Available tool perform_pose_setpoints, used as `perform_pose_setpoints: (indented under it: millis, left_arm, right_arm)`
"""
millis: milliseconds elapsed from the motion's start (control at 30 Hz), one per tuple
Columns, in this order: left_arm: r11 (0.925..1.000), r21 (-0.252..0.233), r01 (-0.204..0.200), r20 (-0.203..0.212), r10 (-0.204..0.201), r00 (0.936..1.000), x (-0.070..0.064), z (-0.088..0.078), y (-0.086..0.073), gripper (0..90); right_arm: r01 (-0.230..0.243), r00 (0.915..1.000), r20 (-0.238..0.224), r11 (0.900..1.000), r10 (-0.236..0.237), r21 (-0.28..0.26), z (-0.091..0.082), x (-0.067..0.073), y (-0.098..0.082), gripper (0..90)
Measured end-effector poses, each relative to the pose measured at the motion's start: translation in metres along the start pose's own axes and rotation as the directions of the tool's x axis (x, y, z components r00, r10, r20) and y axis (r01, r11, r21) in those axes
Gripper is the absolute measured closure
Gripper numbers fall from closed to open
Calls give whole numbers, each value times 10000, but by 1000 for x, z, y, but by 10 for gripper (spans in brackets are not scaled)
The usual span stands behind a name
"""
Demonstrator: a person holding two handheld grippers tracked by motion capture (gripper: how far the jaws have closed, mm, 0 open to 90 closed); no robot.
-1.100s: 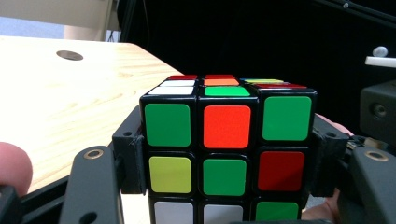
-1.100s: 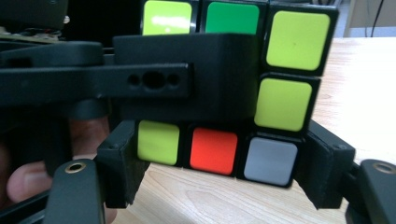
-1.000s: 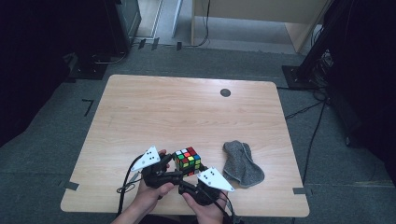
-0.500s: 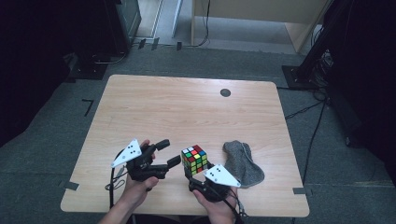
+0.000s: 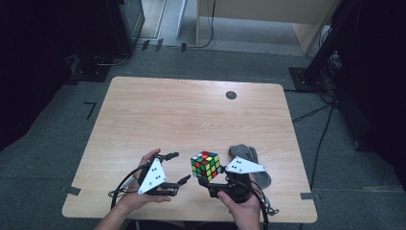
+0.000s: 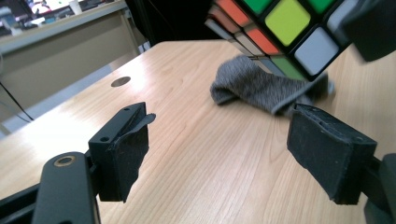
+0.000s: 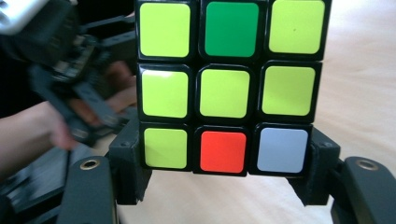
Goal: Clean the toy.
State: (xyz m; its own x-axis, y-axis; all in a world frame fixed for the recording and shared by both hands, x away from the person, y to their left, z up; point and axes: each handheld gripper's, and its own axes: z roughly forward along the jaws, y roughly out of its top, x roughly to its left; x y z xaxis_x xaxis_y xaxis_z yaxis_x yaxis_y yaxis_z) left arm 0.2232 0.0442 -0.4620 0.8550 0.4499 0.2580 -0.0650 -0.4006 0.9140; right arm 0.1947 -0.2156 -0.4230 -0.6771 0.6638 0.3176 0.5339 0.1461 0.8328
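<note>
I have the right tongs (image 5: 209,183) clamped on the puzzle cube (image 5: 206,165), one jaw pressing each lower side of it, and the cube hangs lifted clear of the counter (image 5: 191,115), just left of the grey sock (image 5: 253,163). In the right gripper view the cube (image 7: 231,84) faces me with mostly yellow tiles, a green one on top, and an orange and a white one below. My left tongs (image 5: 174,167) sit just left of the cube, jaws apart with nothing between them after closing a little; their pads (image 6: 128,154) frame bare wood with the sock (image 6: 261,91) beyond
</note>
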Motion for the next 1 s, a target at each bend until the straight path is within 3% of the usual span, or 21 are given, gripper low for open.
perform_pose_setpoints:
  millis: [100,267,533,633,733,867,933,1000]
  left_arm:
    - [9969,61,-790,-56,790,9969,-10,2,3,216]
    - [9856,50,-1688,-108,1688,9856,-19,2,5,227]
    - [9717,108,-2359,-50,2360,9717,-31,6,4,312]
    - [9811,-62,-1932,143,1933,9810,-27,6,2,330]
    - [9889,72,-1486,268,1484,9886,-20,4,1,334]
    - [9988,-7,-487,272,487,9984,-6,-1,1,335]
    - [10000,-30,-29,237,30,9997,2,-3,-1,335]
    - [9986,-22,529,286,-528,9982,9,-5,-4,335]
  right_arm:
    - [-72,9988,-471,9972,107,749,4,5,3,341]
    - [-407,9956,-777,9889,522,1427,11,7,3,341]
    - [-987,9856,-1161,9754,1232,1973,20,0,0,338]
    - [-1042,9836,-1269,9783,1280,1790,20,-3,-2,330]
    - [-968,9855,-1264,9873,1128,1263,16,-4,-2,255]
    - [-774,9908,-1072,9955,829,541,2,-9,1,213]
    - [-623,9965,-545,9980,627,84,-8,-12,2,208]
    - [-175,9977,651,9992,199,-366,-18,-17,2,201]
